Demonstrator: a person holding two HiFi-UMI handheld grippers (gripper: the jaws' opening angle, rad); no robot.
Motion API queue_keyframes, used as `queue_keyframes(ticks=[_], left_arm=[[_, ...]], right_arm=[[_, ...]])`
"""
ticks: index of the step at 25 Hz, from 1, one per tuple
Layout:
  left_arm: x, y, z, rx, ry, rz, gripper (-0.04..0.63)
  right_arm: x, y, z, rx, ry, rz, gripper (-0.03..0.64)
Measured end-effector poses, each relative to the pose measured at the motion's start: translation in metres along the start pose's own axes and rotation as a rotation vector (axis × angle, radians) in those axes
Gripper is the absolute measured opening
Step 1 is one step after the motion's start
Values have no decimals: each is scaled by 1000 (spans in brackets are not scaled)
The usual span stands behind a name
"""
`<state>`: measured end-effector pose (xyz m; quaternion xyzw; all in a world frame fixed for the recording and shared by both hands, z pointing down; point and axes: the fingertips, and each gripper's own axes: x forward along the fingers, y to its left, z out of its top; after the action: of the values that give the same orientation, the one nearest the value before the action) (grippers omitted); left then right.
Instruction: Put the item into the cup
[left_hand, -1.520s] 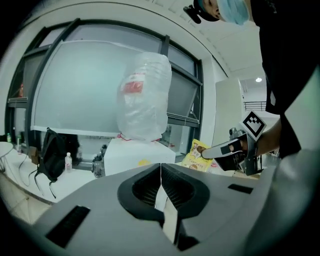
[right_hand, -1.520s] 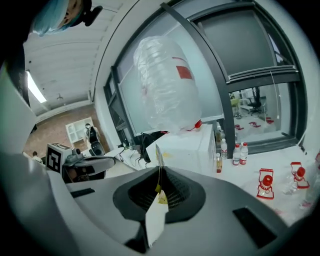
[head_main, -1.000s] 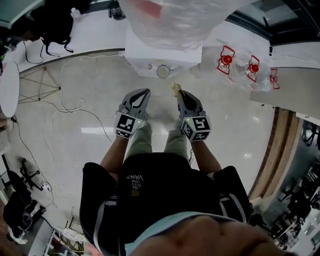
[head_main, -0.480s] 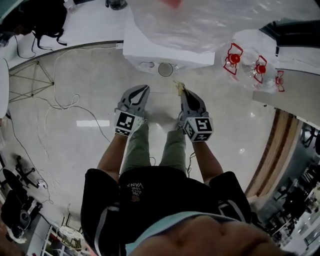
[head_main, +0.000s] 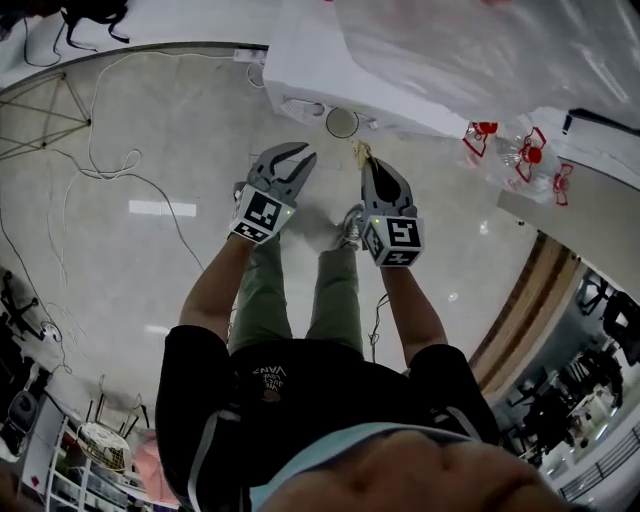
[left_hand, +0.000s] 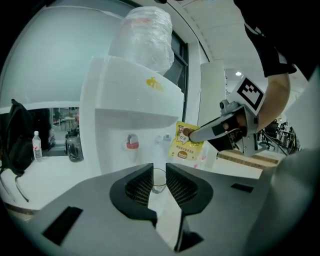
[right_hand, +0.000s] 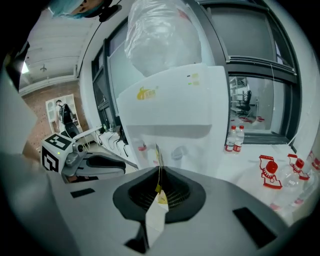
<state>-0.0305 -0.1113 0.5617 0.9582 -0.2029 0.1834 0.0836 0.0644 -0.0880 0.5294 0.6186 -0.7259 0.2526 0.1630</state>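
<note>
A clear glass cup (head_main: 342, 122) stands on the tray of a white water dispenser (head_main: 318, 62). My right gripper (head_main: 365, 162) is shut on a small yellow packet (head_main: 359, 150), held upright just below and right of the cup. In the left gripper view the yellow packet (left_hand: 186, 142) hangs from the right gripper (left_hand: 200, 134), above and right of the cup (left_hand: 159, 180). The packet (right_hand: 159, 172) shows edge-on between the right gripper's (right_hand: 159, 189) pads. My left gripper (head_main: 297, 160) is to the cup's left; its jaws are opening with nothing between them.
Plastic bottles with red labels (head_main: 525, 155) lie on the counter at right. Loose cables (head_main: 100, 160) trail over the shiny floor at left. A dark backpack (left_hand: 15, 142), a water bottle (left_hand: 35, 145) and a dark jar (left_hand: 74, 147) stand on the counter left of the dispenser.
Both grippers have moved closer to the dispenser and the cup. The left gripper's jaws have parted a little. The right gripper still holds the packet.
</note>
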Motion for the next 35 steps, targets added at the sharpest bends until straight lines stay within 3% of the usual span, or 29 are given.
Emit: queue_keyframes(ticks=[7,14,23,35], left_arm=[[29,7,-43,24,34,-26,138],[56,16,-61,76,60,-70,244],[83,18,-92,149,97,-118,276],[109,24,-121,160,124,-147,290]], right_arm=[[33,-10,-22,-17,31,3,46],[51,-15,-36,-59,56,15,46],[82,-10,-49,-88,44,28,46],[125,-14,-59,-134,32,24,46]])
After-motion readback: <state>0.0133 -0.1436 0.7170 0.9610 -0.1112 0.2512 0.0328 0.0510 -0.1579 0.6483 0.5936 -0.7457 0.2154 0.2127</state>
